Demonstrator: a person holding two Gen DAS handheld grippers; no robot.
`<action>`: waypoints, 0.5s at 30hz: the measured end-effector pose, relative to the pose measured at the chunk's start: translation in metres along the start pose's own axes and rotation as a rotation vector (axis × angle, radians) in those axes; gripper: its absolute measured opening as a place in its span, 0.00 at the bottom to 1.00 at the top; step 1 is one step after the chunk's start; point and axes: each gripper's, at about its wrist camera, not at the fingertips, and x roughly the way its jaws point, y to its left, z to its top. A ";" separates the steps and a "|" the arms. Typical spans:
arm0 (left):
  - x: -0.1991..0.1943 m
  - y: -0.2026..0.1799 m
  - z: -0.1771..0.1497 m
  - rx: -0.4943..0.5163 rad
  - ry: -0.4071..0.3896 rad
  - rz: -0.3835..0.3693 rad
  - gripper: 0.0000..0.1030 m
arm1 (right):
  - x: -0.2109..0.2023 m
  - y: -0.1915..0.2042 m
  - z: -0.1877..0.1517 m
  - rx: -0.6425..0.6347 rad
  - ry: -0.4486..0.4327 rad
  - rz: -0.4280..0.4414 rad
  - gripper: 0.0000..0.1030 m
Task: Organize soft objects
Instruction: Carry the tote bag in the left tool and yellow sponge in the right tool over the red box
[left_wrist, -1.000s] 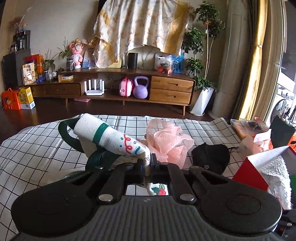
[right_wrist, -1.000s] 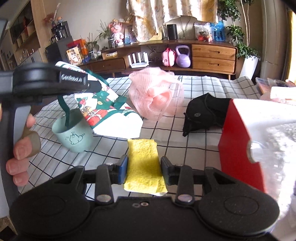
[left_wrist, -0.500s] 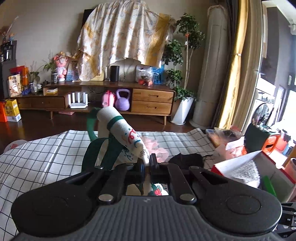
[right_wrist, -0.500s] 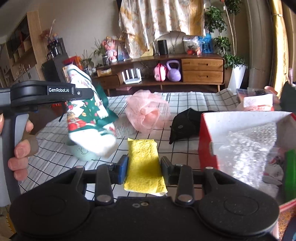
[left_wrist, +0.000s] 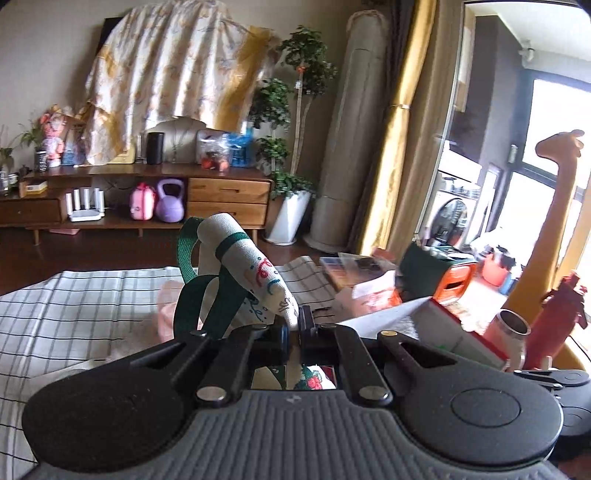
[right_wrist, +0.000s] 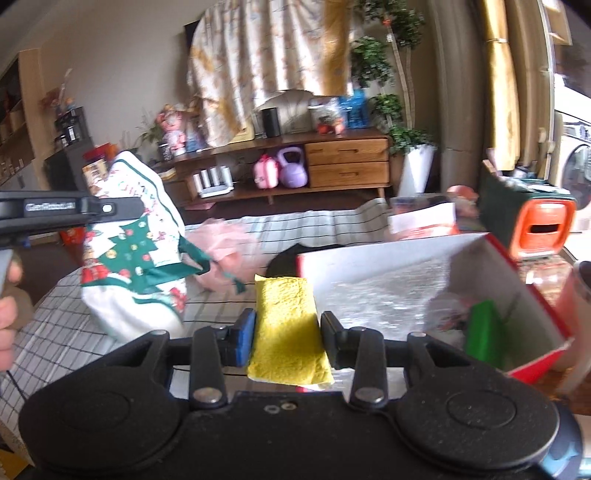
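My left gripper (left_wrist: 292, 334) is shut on a white Christmas-print cloth bag (left_wrist: 255, 275) with green straps, lifted off the checked table. From the right wrist view that same bag (right_wrist: 136, 251) hangs in the air at the left, under the left gripper's black body. A folded yellow cloth (right_wrist: 286, 325) sits clamped between the pads of my right gripper (right_wrist: 288, 339), just left of an open red box (right_wrist: 491, 251) with white inner walls and bubble wrap inside. A pink mesh puff (right_wrist: 225, 243) and a black pouch (right_wrist: 286, 254) lie on the table behind.
The checked tablecloth (left_wrist: 74, 306) covers the table. An orange and green bin (right_wrist: 535, 218), a metal cup (left_wrist: 511, 326) and a red bottle (left_wrist: 557, 325) stand to the right of the box. A wooden sideboard (left_wrist: 221, 195) lines the far wall.
Both grippers have risen and swung to the right with their cloths. The bag has come up off the table and the mint cup it covered has left the view. The red box now sits closer to the yellow cloth.
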 end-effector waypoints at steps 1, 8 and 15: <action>0.001 -0.006 0.001 0.008 0.004 -0.019 0.06 | -0.001 -0.005 0.001 0.005 0.000 -0.011 0.36; 0.015 -0.049 0.002 0.030 0.044 -0.141 0.06 | -0.010 -0.040 -0.004 0.039 -0.011 -0.088 0.36; 0.034 -0.092 0.002 0.088 0.068 -0.242 0.06 | -0.014 -0.080 -0.006 0.081 -0.028 -0.175 0.36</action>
